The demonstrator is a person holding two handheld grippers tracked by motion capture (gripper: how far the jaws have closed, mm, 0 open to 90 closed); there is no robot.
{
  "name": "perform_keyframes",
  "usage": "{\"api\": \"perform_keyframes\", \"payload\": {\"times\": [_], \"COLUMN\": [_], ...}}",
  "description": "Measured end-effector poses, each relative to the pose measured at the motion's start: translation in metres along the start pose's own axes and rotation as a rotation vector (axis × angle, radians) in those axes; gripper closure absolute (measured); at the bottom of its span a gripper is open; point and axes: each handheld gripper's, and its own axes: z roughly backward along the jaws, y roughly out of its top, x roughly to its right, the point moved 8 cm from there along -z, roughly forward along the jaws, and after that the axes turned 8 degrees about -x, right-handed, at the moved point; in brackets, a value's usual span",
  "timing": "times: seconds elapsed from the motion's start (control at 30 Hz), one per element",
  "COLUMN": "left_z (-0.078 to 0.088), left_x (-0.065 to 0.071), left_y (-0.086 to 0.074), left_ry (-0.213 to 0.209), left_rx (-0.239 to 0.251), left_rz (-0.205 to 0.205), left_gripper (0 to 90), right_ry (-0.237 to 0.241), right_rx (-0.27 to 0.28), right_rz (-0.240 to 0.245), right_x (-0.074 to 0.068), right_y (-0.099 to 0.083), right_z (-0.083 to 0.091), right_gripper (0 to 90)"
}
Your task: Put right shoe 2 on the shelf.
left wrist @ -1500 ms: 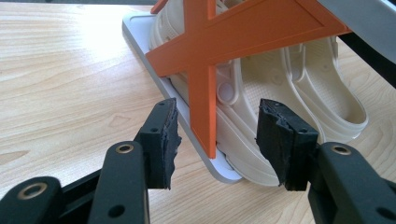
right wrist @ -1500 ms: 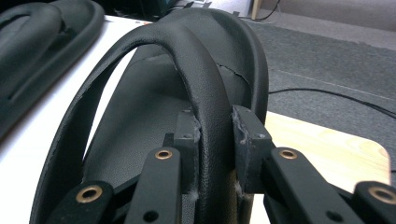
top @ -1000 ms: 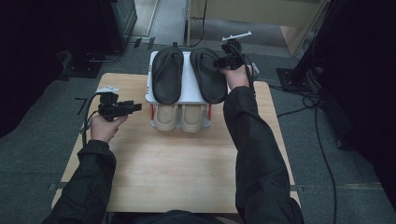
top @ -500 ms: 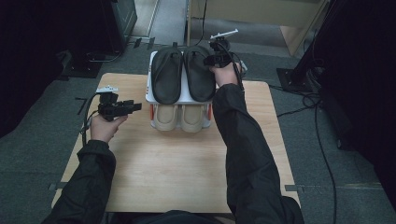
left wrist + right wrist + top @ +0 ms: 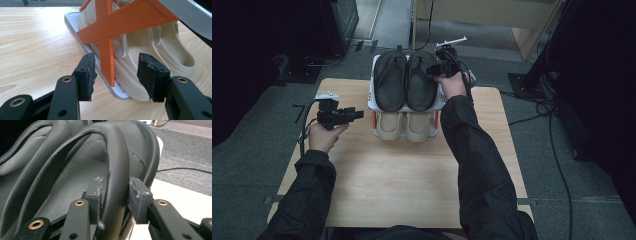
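Your left gripper sits off to the left of the shoe rack, jaws standing apart with nothing between them, aimed level at the rack's lower tier. Seen along those jaws, the orange cross brace on the rack's side stands straight ahead and the cream clogs lie just past it on the white bottom shelf; you are probably parked there so that hand is ready to steady the rack without crowding the work on top. To the right of that gripper and higher up, the two black sandals lie side by side on the upper shelf, toes pointing away from you, directly above the clogs. Further right, your right gripper reaches over the far right sandal, and its jaws have just been opening. The sandal's strap arches up between the pads: the left pad looks to be touching it, the right pad stands clear, so the grip reads as let go rather than clamped. That fits a shoe now resting on the shelf beside its partner, strap upward because the strap gives you the easiest thing to pinch.
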Motion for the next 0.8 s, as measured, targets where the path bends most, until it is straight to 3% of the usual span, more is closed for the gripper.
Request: {"api": "perform_keyframes", "payload": {"times": [0.23,0.4,0.5,0.8], "left_z": [0.000,0.000,-0.001,-0.003], "left_x": [-0.001,-0.001,-0.001,-0.001], "left_y": [0.000,0.000,-0.001,-0.002], "left_ry": [0.000,-0.001,0.000,0.009], "left_rx": [0.000,-0.003,-0.007,-0.017], "left_rz": [0.000,-0.002,-0.002,-0.004], "left_gripper": [48.6,48.3,48.1,47.5], "right_ry": [0.004,0.012,0.015,0.058], "right_rx": [0.004,0.046,0.041,0.089], "right_rz": [0.013,0.051,0.071,0.105], "right_x": [-0.001,0.001,0.003,0.006], "right_y": [-0.001,0.000,-0.002,-0.006], "right_z": [0.001,0.006,0.009,0.034], "right_gripper": [63.1,52.5,49.4,46.3]}}
